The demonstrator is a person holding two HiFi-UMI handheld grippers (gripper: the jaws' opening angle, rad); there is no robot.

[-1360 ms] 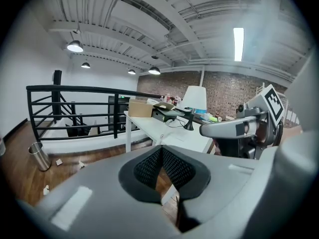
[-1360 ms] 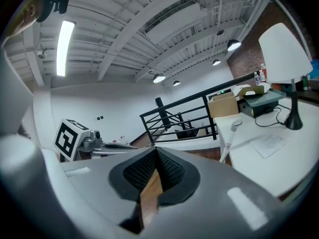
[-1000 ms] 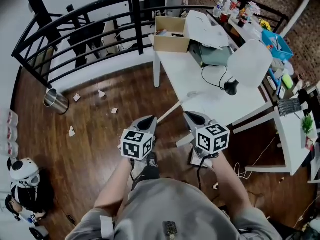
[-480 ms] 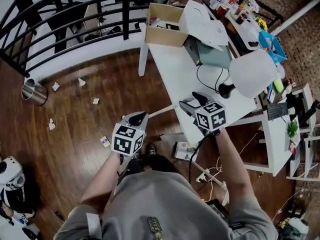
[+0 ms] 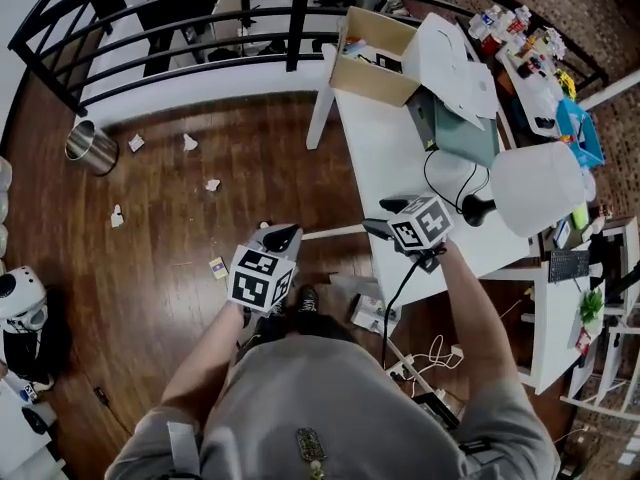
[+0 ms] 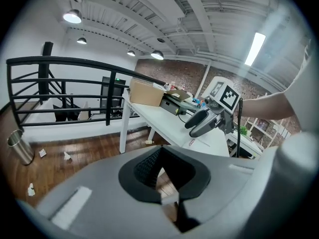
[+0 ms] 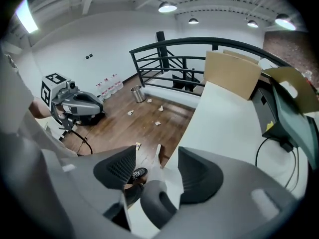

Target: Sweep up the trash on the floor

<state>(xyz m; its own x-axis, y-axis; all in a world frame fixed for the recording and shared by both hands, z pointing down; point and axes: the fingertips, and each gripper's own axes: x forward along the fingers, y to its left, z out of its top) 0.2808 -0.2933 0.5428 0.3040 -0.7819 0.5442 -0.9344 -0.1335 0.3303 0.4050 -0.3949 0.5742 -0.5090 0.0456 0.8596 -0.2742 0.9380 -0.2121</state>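
Note:
Several paper scraps (image 5: pixel 190 142) lie on the wooden floor near a metal bin (image 5: pixel 90 146); the scraps (image 7: pixel 157 123) also show in the right gripper view. A white broom handle (image 5: pixel 335 232) runs between both grippers. My left gripper (image 5: pixel 283 236) is shut on the handle (image 6: pixel 168 199) at its lower part. My right gripper (image 5: pixel 385 218) hangs over the table's near edge. Its jaws are closing, and the handle's grey loop end (image 7: pixel 158 203) lies between the spread pads, which do not press on it.
A white table (image 5: pixel 400 158) stands at the right with a cardboard box (image 5: pixel 372 63), a white lamp (image 5: pixel 535 183) and a black cable. A black railing (image 5: pixel 180 38) bounds the floor at the back. Cords and a power strip (image 5: pixel 420 363) lie by my feet.
The right gripper's jaws have opened and it has moved up-right to the table edge. The handle now lies flatter across the picture. The left gripper has shifted only slightly.

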